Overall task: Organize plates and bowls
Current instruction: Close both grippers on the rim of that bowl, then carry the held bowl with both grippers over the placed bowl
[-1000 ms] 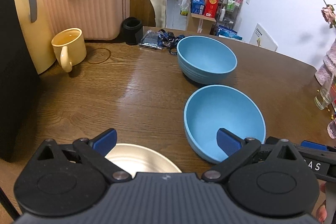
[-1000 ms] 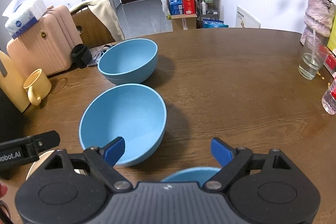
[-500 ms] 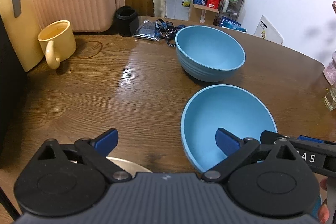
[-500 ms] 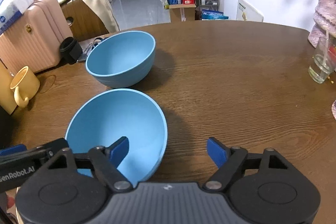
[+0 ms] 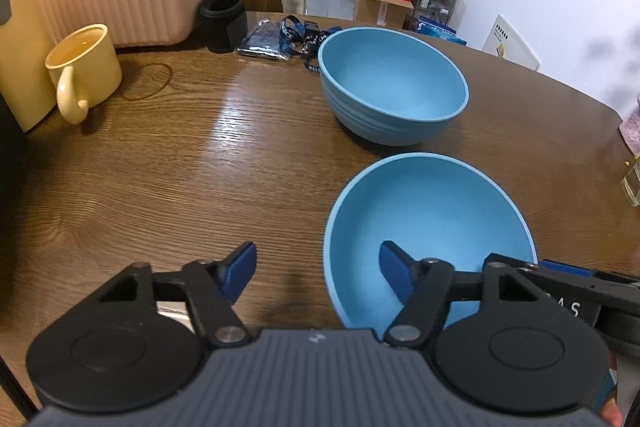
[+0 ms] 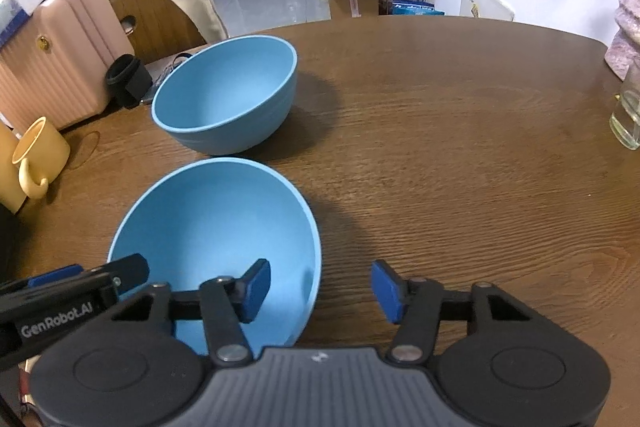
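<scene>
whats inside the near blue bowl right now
No food or dishes. One pad of the left tool and one pad of the right tool reach into the near blue bowl. The tools hide its closest part.

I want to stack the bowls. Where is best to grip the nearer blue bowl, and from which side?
Probably its thin rim: the nearer blue bowl is wide and round. The closing left gripper and right gripper each straddle the rim on opposite sides, coming from above.
</scene>
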{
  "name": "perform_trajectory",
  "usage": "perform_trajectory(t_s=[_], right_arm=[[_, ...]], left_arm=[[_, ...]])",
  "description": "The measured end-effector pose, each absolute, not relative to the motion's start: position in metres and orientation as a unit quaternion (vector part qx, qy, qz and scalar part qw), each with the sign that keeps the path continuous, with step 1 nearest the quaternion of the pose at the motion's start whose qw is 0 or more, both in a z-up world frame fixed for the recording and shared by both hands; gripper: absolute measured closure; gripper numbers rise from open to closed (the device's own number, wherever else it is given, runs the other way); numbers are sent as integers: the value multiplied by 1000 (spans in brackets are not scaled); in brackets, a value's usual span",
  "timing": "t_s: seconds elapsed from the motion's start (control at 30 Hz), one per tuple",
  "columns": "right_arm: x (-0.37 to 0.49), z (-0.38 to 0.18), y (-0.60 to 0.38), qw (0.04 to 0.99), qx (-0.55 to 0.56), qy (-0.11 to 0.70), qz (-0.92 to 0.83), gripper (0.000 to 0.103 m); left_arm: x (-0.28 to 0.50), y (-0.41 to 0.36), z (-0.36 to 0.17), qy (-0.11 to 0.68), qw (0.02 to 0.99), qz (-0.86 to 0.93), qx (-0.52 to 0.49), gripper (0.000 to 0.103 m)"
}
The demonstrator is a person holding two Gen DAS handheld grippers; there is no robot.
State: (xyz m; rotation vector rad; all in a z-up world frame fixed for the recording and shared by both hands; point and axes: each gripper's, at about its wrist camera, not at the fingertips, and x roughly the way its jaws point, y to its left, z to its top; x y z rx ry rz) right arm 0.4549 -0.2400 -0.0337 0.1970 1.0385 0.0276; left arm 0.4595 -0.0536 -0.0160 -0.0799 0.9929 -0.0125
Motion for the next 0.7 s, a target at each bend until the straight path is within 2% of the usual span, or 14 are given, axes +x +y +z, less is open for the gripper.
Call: perform_trajectory(t_s=[0.13,0.2,0.4,0.57,0.7], right_arm=[[459,-38,-238,861,95,500,18,59],[460,-41,-239,859,97,503,20,70],[463,-45,-242,855,106,507,23,87],[461,-45,-242,856,110,505,29,95],[461,-45,-241,857,110,503,28,96]], left_arm=[[464,-55,-22,483,874,-9,-44,45],[466,-54,-24,487,872,-11,-47,53],[470,-53,-30,493,868,-19,-53,68],[471,-54,-32,496,866,-23,-56,81],[473,-53,-34,497,865,-24,-60,90]])
